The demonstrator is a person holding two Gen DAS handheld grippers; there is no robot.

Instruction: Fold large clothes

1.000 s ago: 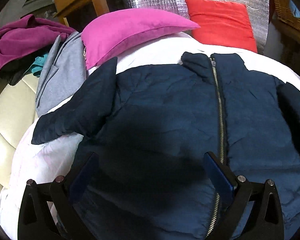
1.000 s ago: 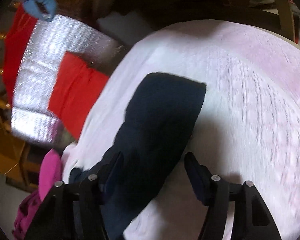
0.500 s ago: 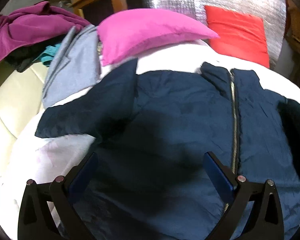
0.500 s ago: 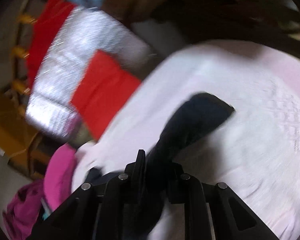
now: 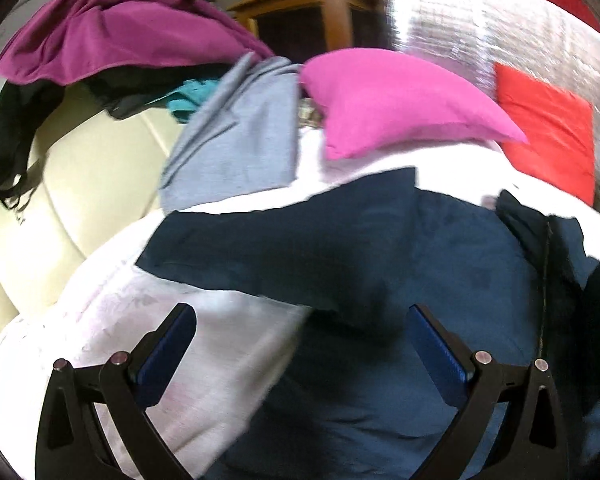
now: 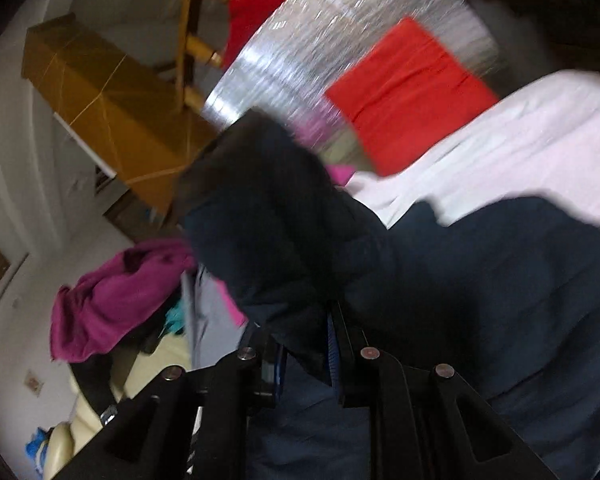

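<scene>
White bedding (image 5: 228, 344) carries your navy jacket (image 5: 440, 264), spread across the bed's middle, collar toward the pink pillow (image 5: 396, 108) and red cushion (image 5: 548, 132) at the headboard edge. Your right gripper (image 6: 306, 354), open over the right sleeve (image 6: 268, 216) a second ago, has since clamped shut on it and lifted it clear of the bedding, so the first inward fold looks underway. Your left gripper (image 5: 300, 356) has swung toward the left sleeve (image 5: 260, 236); it hovers low, jaws spread wide, holding nothing.
</scene>
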